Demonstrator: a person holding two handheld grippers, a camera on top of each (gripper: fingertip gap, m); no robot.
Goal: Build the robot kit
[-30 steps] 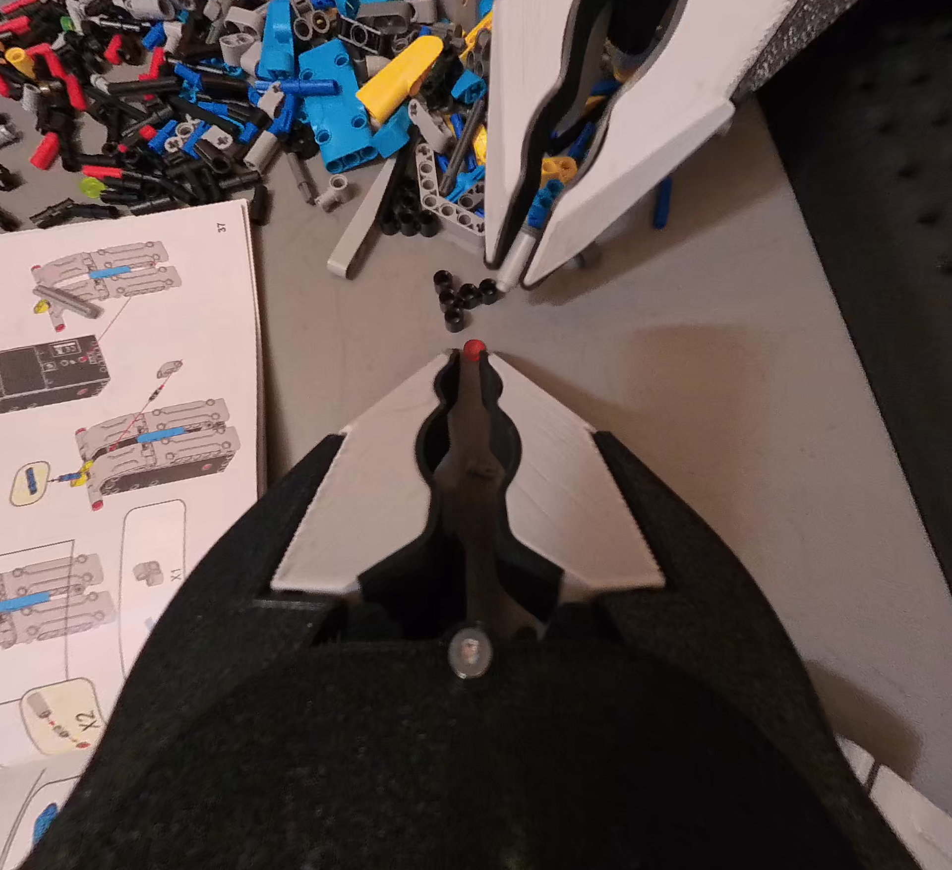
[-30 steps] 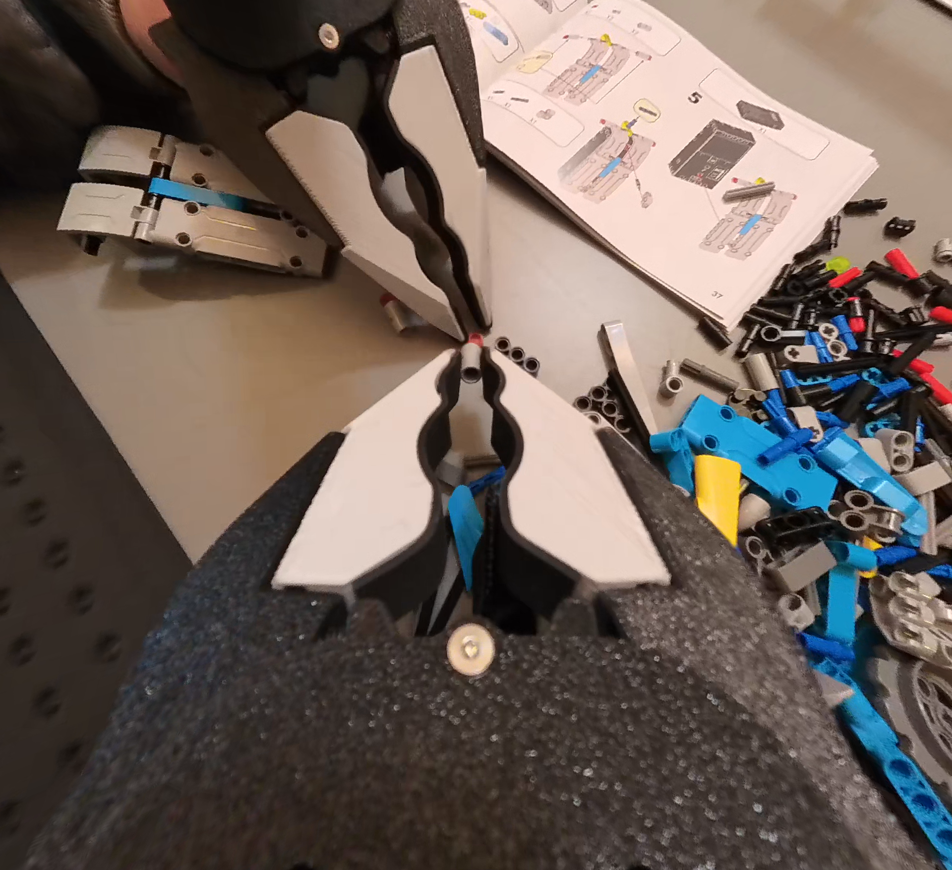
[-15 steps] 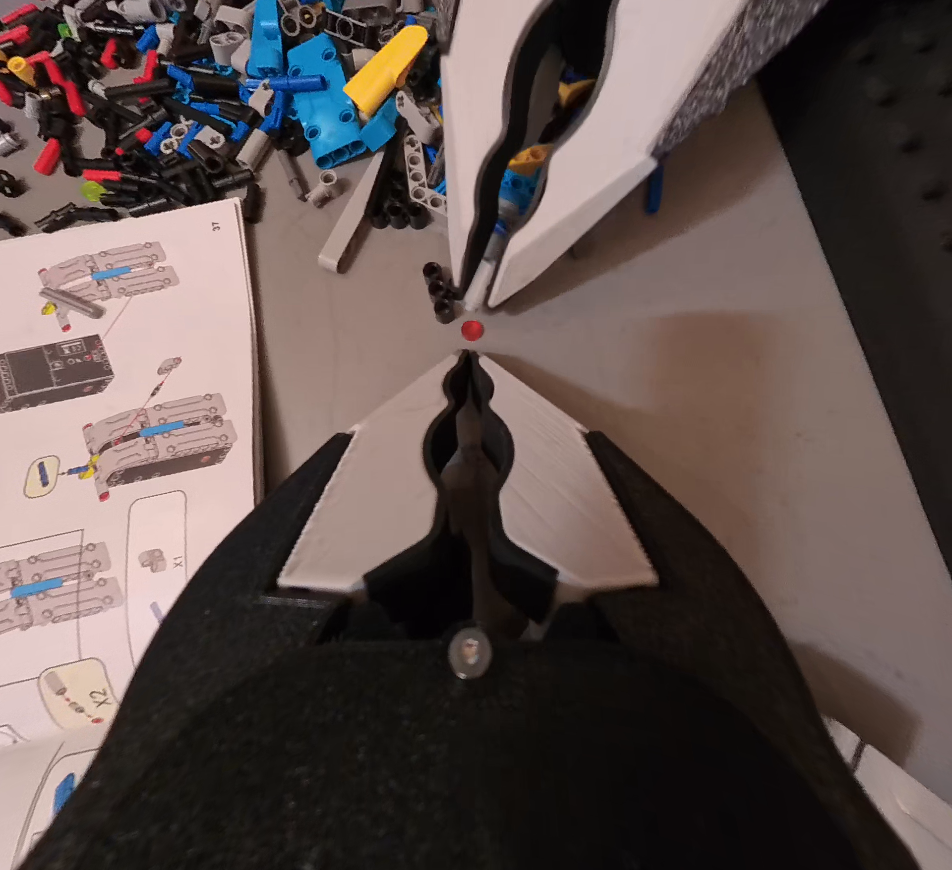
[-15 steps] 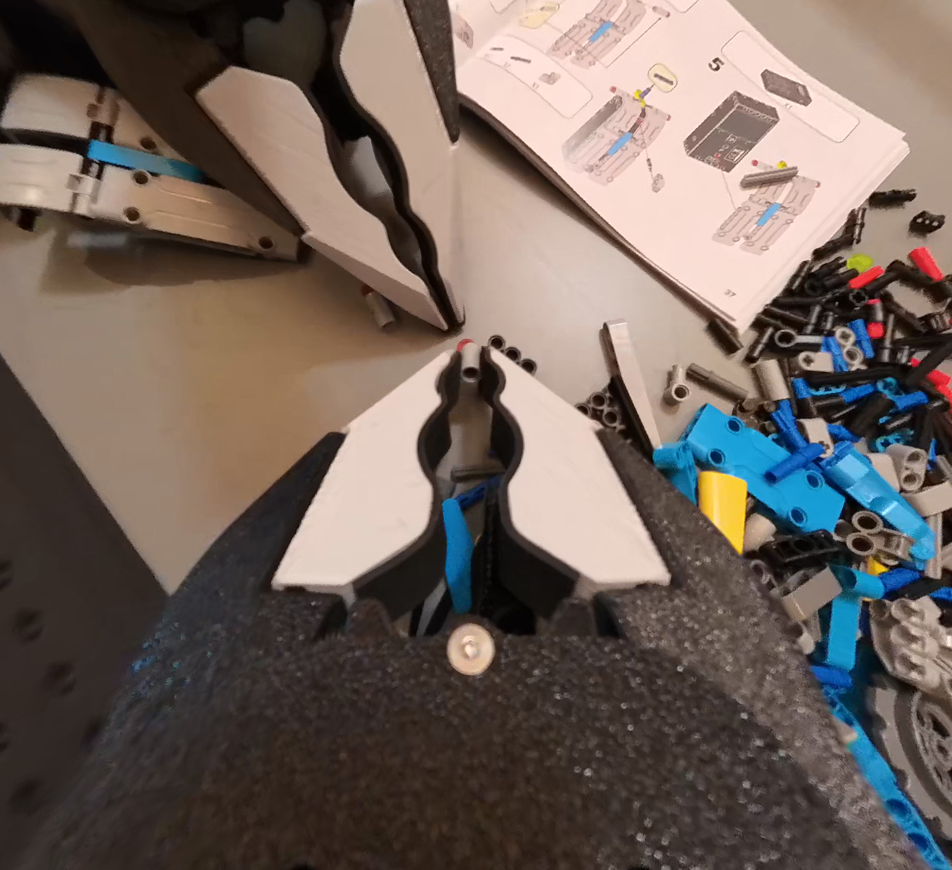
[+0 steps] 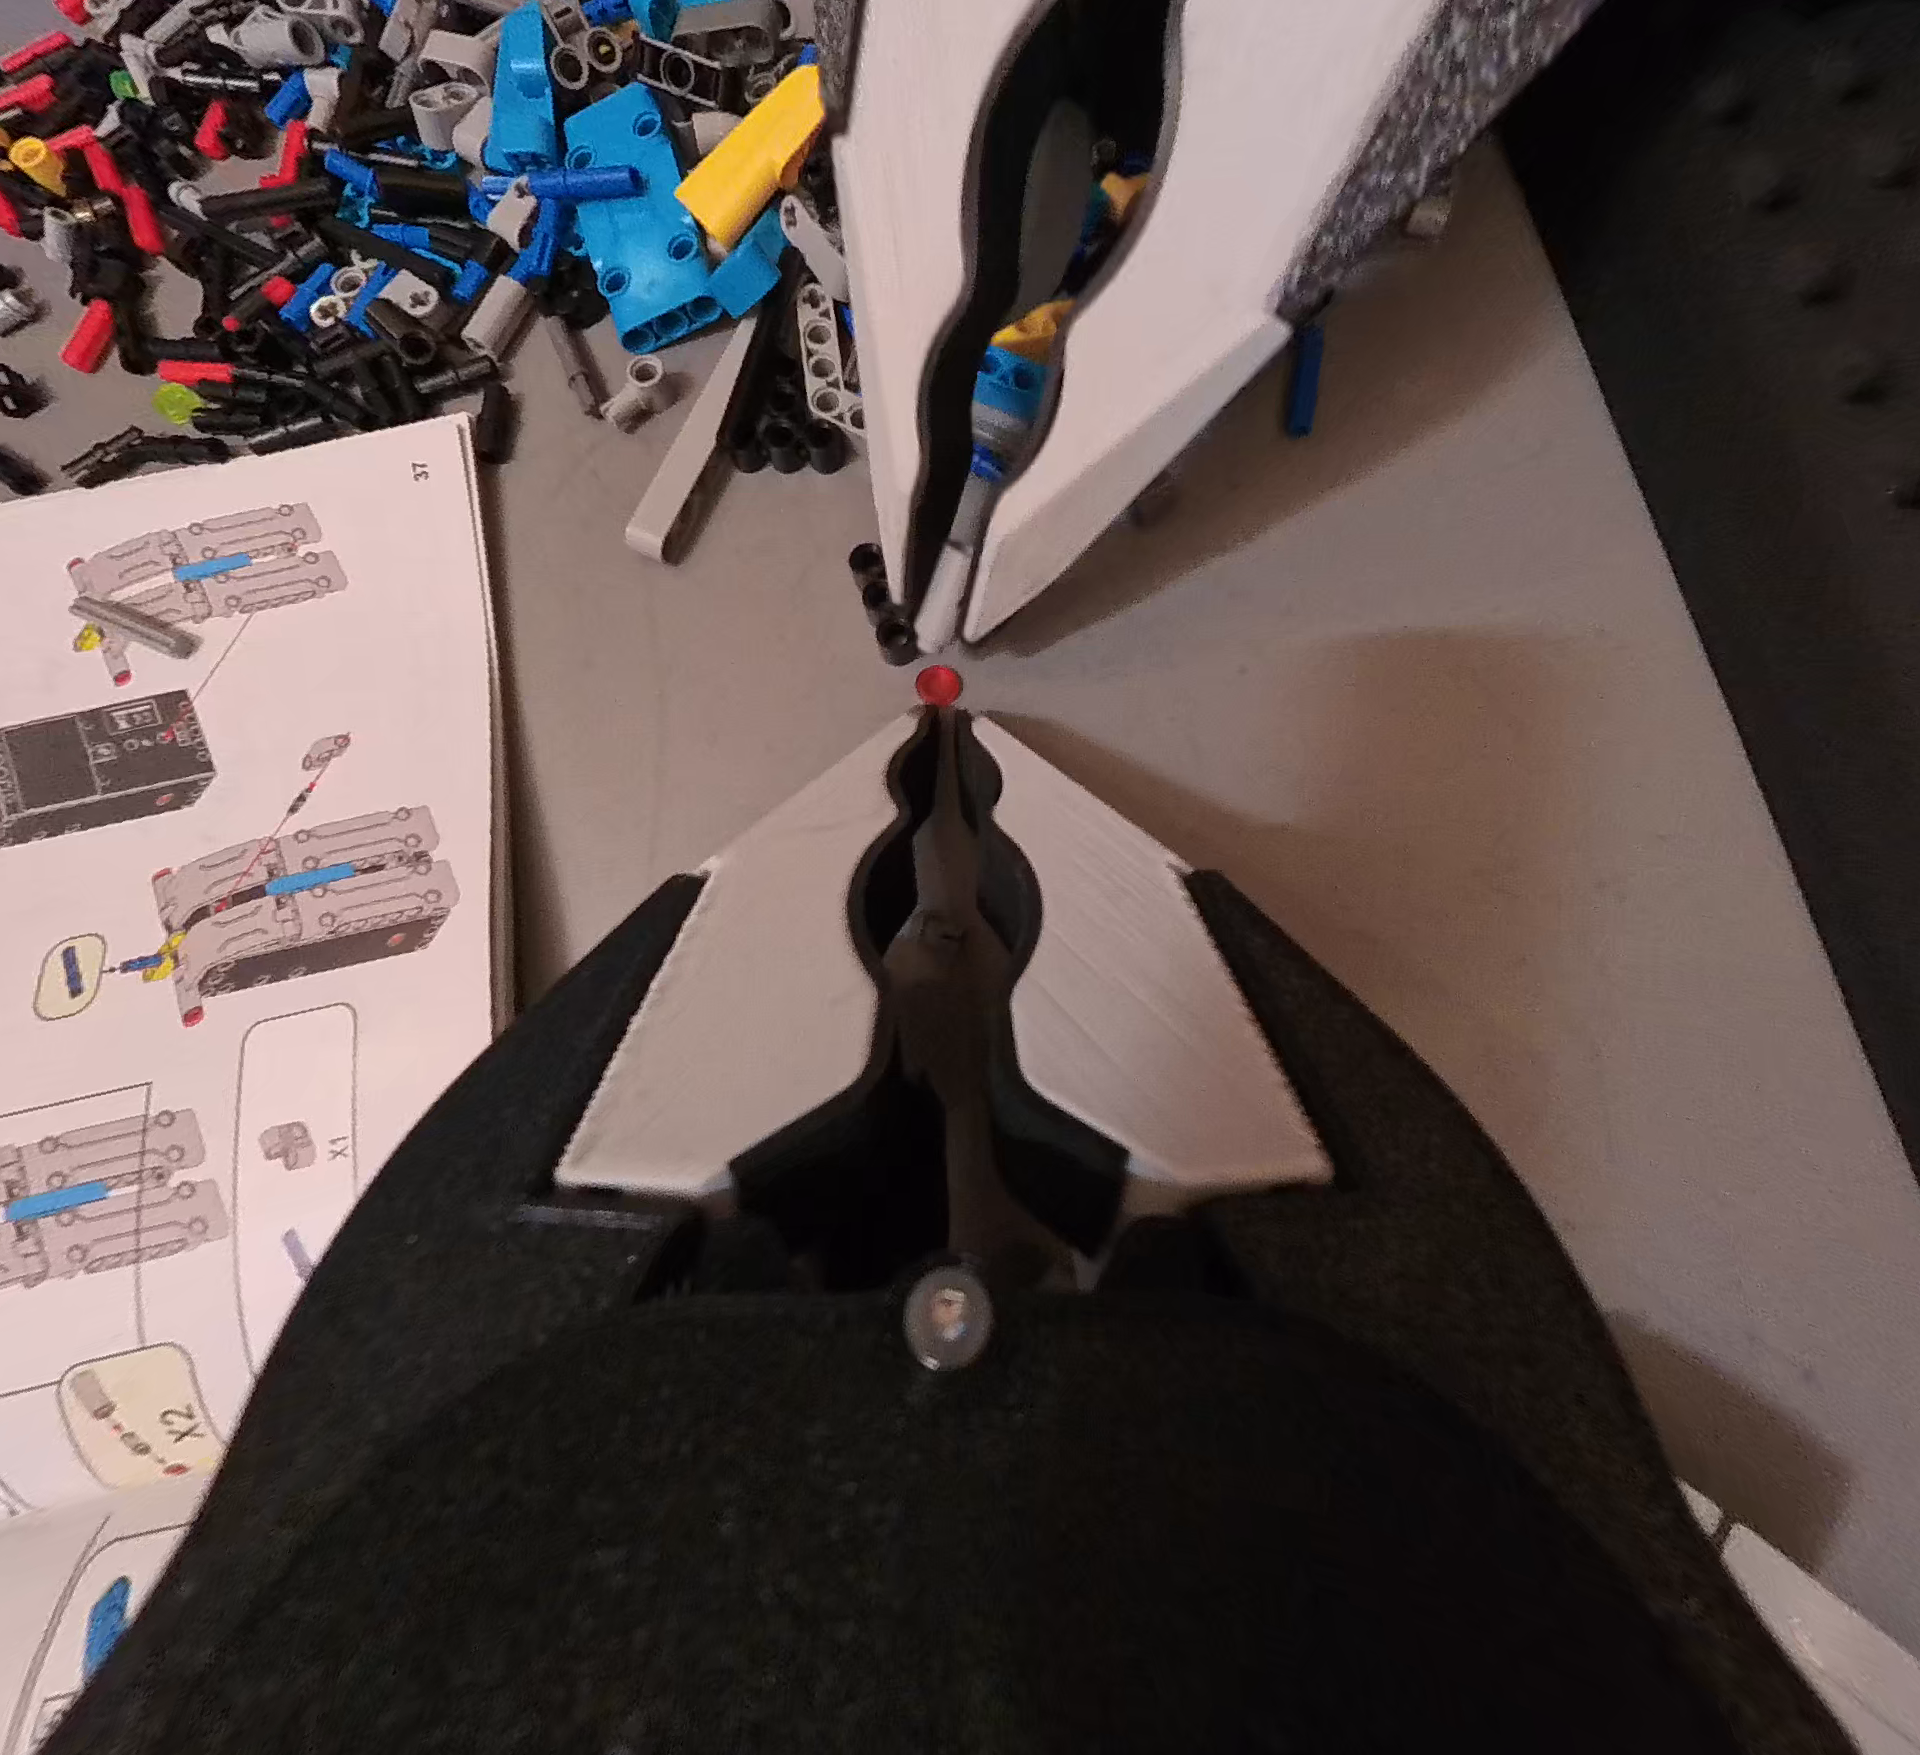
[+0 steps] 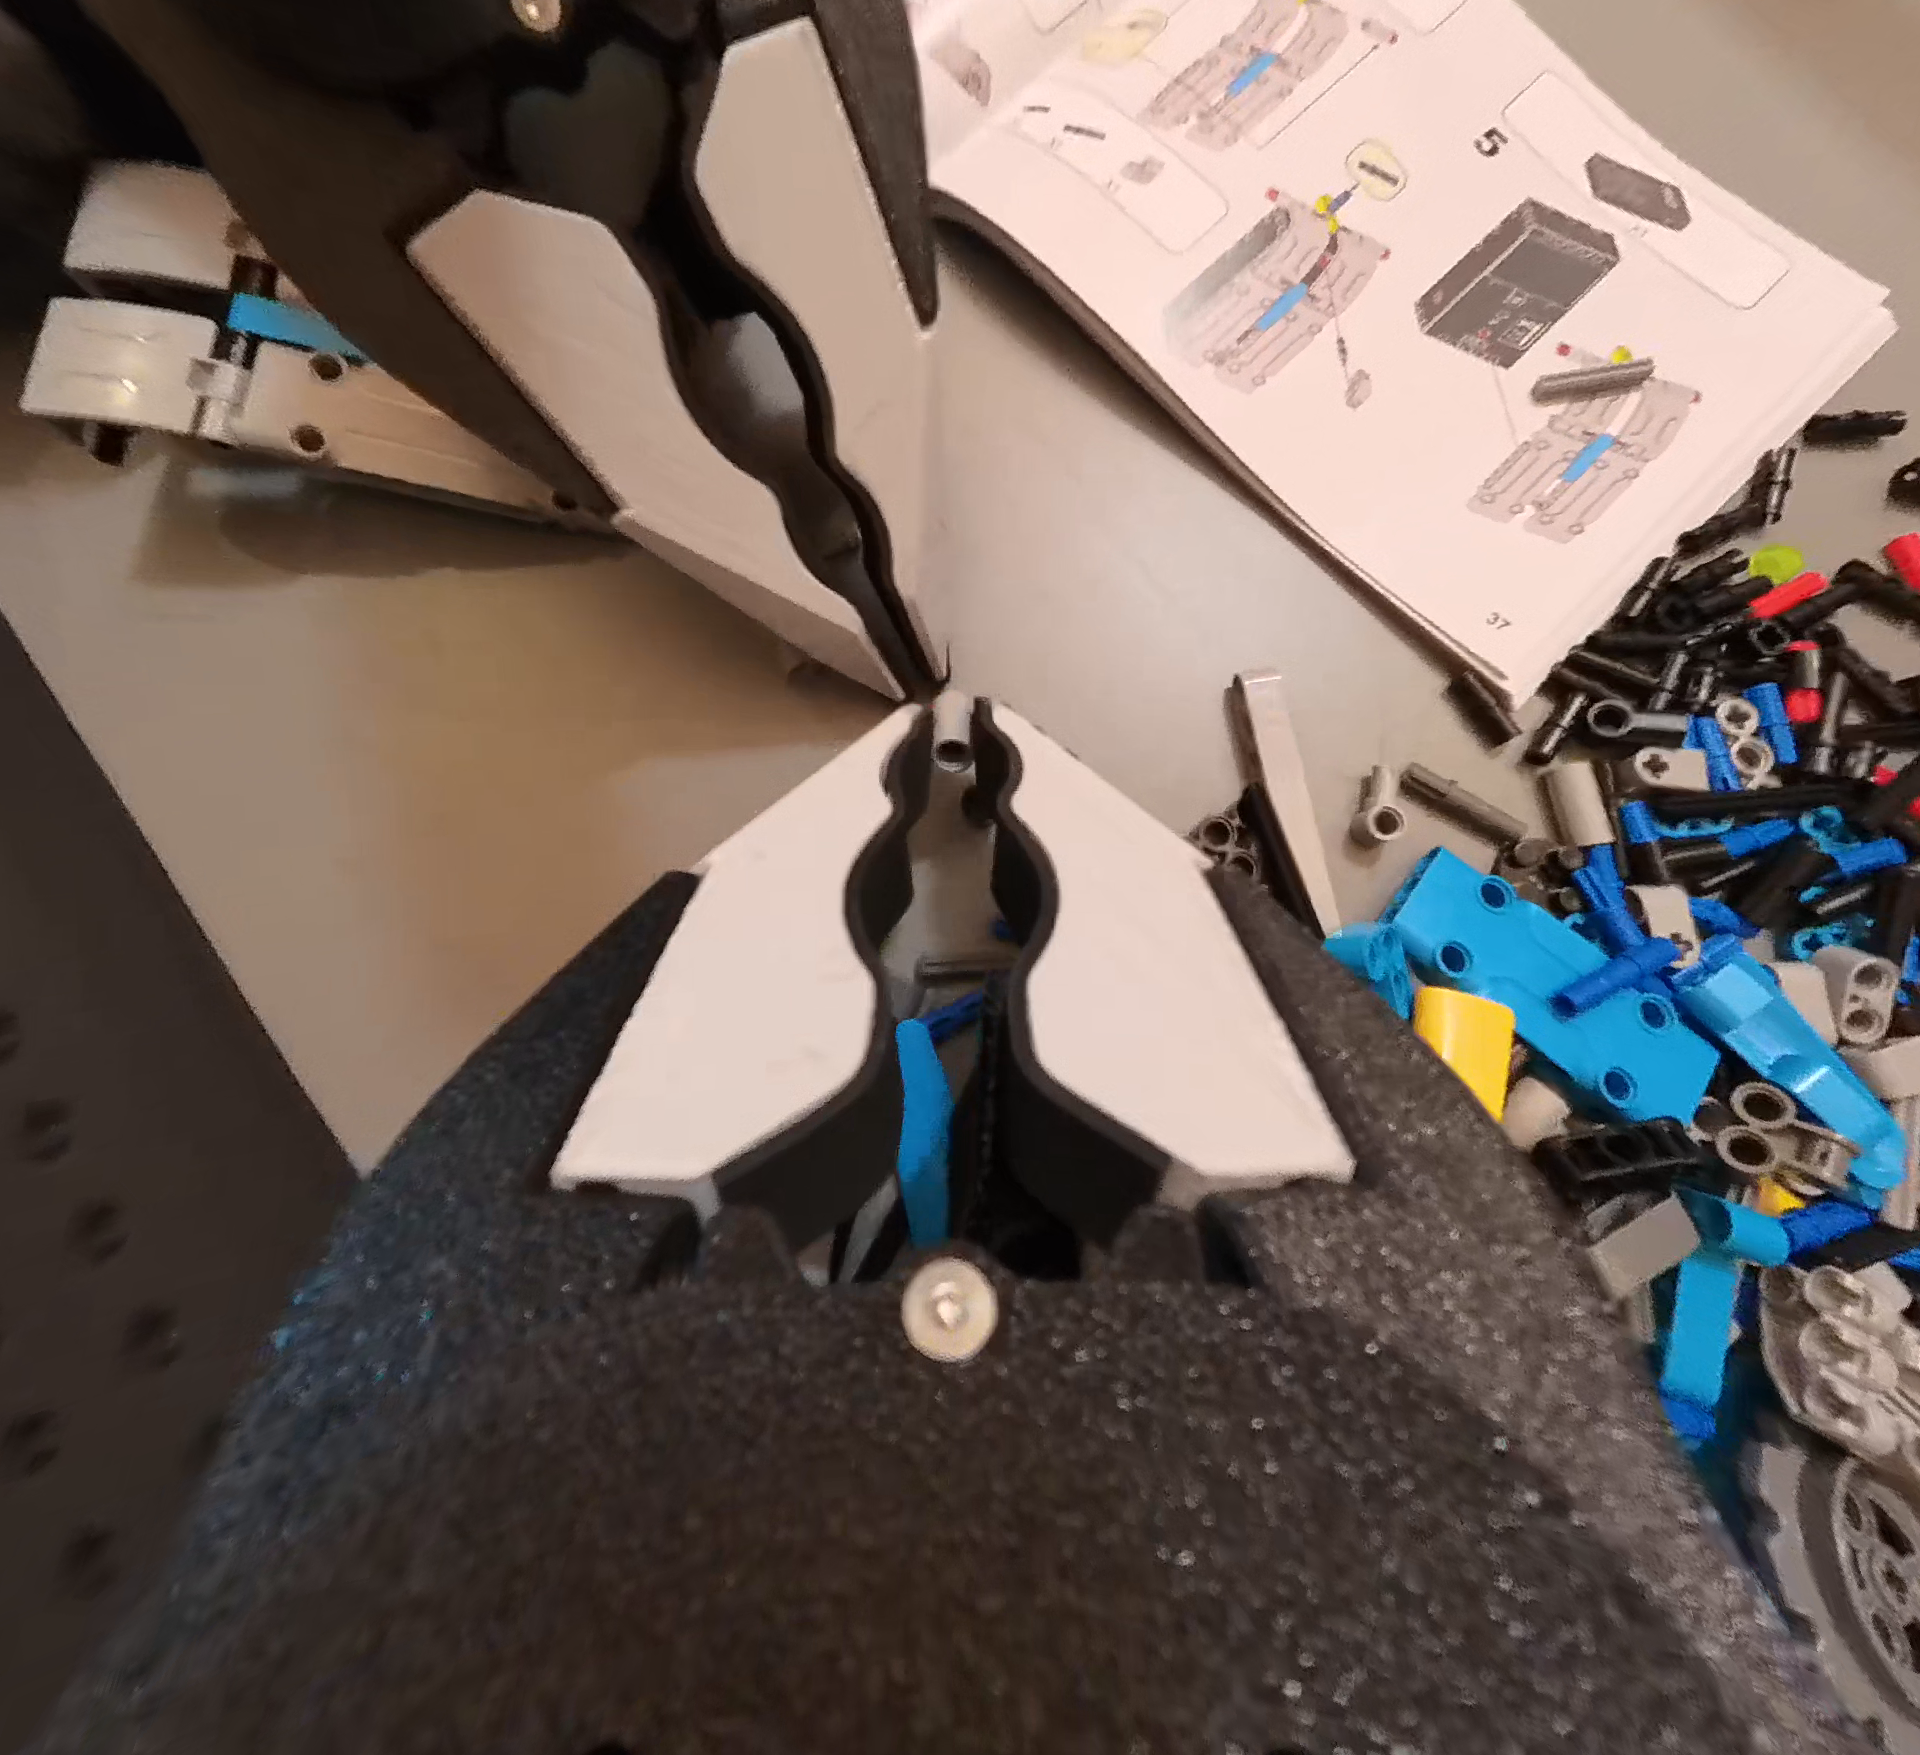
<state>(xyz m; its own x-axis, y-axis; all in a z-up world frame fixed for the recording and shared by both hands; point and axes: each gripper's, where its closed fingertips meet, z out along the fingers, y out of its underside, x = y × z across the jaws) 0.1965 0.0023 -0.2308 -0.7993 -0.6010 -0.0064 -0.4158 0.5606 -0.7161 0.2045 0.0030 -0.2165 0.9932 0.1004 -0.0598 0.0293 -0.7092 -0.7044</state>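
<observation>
My left gripper (image 5: pixel 940 718) is shut on a thin pin with a red end (image 5: pixel 938 685) that sticks out past its tips. My right gripper (image 6: pixel 954 713) is shut on a short light grey tube (image 6: pixel 954 739) with its open end facing out. The two grippers meet tip to tip just above the grey table (image 5: pixel 1351 562). In the left wrist view the right gripper (image 5: pixel 943 640) comes down from above, and its grey tube (image 5: pixel 940 599) ends right at the red end. In the right wrist view the left gripper (image 6: pixel 920 677) reaches in from the upper left and hides the pin.
An open instruction booklet (image 5: pixel 260 718) lies left of the grippers and shows in the right wrist view (image 6: pixel 1455 251). A pile of blue, black, grey, red and yellow building parts (image 5: pixel 416 199) lies behind it. A grey assembly with a blue bar (image 6: pixel 260 375) lies behind the left gripper. A black mat (image 5: pixel 1766 355) borders the table. Left and right tips are no more than a few centimetres apart.
The two grippers have closed the gap between them and now stand tip to tip. The red pin end has come right up to the open end of the grey tube.
</observation>
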